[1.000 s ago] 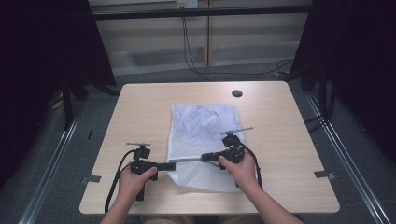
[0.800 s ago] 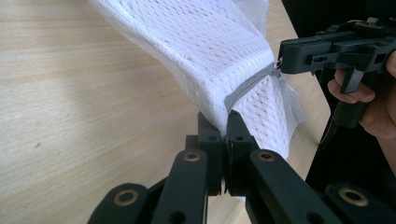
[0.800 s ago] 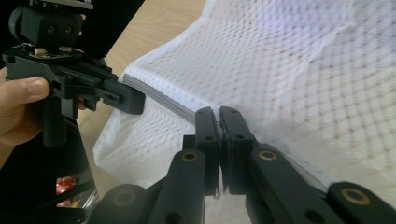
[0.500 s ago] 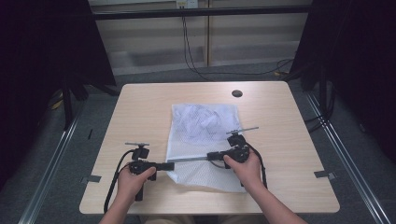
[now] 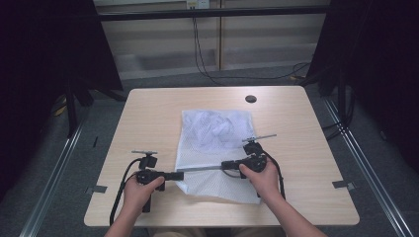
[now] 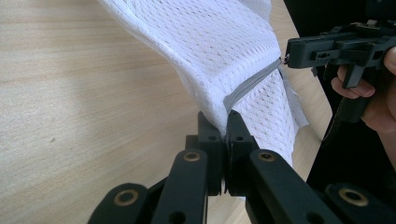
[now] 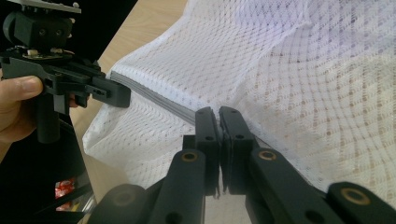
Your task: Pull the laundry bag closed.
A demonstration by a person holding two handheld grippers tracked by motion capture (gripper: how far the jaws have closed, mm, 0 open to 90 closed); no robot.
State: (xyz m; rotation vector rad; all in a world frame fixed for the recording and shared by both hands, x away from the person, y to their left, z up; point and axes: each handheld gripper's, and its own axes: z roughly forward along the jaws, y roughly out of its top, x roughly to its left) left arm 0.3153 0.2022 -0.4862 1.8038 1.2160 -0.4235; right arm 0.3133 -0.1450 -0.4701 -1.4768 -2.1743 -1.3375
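Two grippers: I see both clamping the mesh bag [image 5: 217, 148].
Left gripper [image 6: 223, 122]: jaws pinched on zipper end.
Right gripper [image 7: 218, 116]: jaws closed on grey zipper [image 5: 202, 169], pull hidden.

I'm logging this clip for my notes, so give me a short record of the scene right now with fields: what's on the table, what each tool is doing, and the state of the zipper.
surface: wooden table
item: white mesh laundry bag, lying flat, something bundled inside at its far end
zipper: grey zipper stretched taut between the two tools
left tool: shut on the bag's zipper end at its left edge
right tool: shut on the zipper farther along, over the bag
hands: one on each tool, at the table's near edge
other: small dark round spot on the table's far side
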